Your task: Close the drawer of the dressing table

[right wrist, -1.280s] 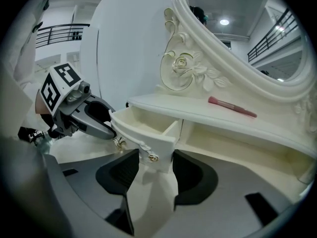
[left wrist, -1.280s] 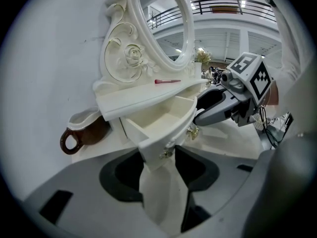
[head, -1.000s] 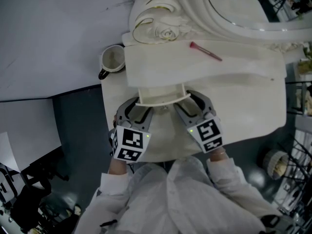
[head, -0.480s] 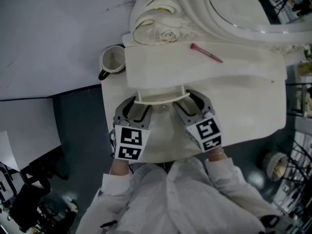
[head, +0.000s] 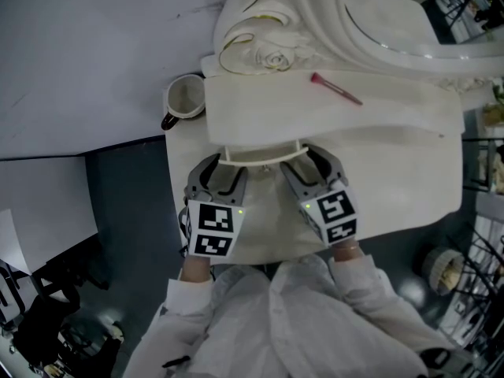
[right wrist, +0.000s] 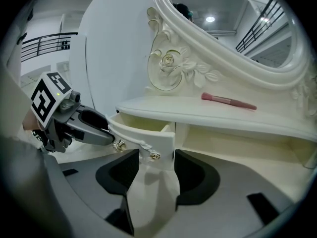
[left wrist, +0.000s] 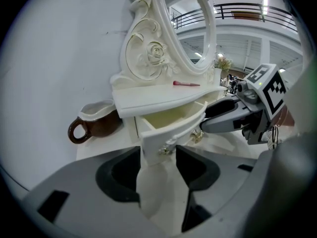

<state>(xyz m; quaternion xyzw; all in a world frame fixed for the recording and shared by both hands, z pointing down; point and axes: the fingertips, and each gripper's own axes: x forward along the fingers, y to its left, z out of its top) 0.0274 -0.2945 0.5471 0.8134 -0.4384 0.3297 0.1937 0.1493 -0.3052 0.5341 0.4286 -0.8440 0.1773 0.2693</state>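
Note:
The white dressing table (head: 394,164) has a small drawer (head: 261,155) sticking partly out of its front. My left gripper (head: 224,173) is open against the drawer's left end, and the right gripper (head: 310,168) is open against its right end. In the left gripper view the drawer front (left wrist: 171,130) with its gold knobs stands just ahead of the left gripper (left wrist: 158,155), its corner in the gap between the spread jaws. In the right gripper view the drawer's other corner (right wrist: 153,140) sits the same way at the right gripper (right wrist: 151,158). The drawer's inside looks empty.
A pink brush (head: 336,89) lies on the table's upper shelf below the oval mirror (head: 394,22). A brown mug with a white rim (head: 183,99) stands at the table's left edge. A white wall panel (head: 79,61) is on the left, dark floor below it.
The drawer has slid a little way in, and both grippers have moved forward with it.

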